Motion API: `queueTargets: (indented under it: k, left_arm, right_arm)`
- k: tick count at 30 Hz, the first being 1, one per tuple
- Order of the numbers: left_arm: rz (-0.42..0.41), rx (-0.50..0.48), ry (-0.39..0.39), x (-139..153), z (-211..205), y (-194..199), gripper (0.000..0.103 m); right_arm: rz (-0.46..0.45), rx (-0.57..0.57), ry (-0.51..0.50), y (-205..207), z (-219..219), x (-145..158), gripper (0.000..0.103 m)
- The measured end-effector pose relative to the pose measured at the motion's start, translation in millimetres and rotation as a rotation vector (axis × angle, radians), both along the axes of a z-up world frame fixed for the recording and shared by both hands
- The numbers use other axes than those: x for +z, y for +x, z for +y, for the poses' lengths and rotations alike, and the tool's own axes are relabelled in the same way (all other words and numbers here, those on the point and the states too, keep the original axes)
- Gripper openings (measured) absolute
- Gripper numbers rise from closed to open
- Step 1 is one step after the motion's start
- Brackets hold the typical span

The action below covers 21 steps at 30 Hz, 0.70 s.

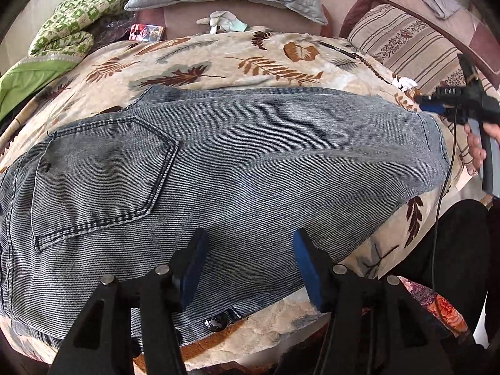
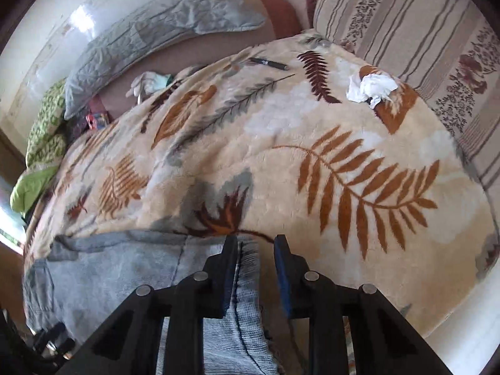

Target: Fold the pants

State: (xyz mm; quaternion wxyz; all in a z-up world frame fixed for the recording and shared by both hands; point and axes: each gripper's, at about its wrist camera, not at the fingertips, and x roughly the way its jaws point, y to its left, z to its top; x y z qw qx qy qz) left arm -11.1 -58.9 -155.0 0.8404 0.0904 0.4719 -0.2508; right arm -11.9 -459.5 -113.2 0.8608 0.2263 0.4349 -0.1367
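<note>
Left wrist view. Left gripper [image 1: 248, 265] hangs over the pants [image 1: 237, 162], jaws parted and empty, denim visible in the gap; nothing is pinched. Pants lie spread flat on the leaf-print blanket [image 1: 218, 59], back pocket [image 1: 103, 172] ahead and to the left of the fingers, a dark button [image 1: 215, 324] just below the left finger at the near edge. Right gripper [image 1: 437, 106] sits far right at the pants' end, held by a hand [image 1: 476, 150]; its jaw state is unclear from this view.

Risk: if the left jaws close here, mid-panel, they would probably take only the top layer and drag a ridge instead of a clean fold.

Writing: small pale characters on the right gripper's body, too blurred to read. A red packet [image 1: 147, 32] far ahead, print unreadable.

Right wrist view. Right gripper [image 2: 254, 268] narrowed but not clamped: the pants' edge [image 2: 247, 268] lies between the jaws, against the left pad, a gap on the right. Blanket stretches ahead.

Risk: a shallow bite on that edge may slip when lifted. A crumpled tissue [image 2: 372, 89] and pen [image 2: 268, 62] lie well ahead, where a swung fold could catch them.

Writing: a pale mark on the pen, unreadable.
</note>
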Motion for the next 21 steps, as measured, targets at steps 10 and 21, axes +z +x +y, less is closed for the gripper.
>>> queueTargets:
  k: [10, 21]
  left_arm:
    - [-0.036, 0.000, -0.048, -2, 2, -2, 0.065]
    - [0.008, 0.003, -0.186, -6, 3, -5, 0.095]
  right_arm:
    - [-0.121, 0.563, 0.122, 84, 154, 41, 0.070]
    - [0.058, 0.861, 0.321, 173, 259, -20, 0.046]
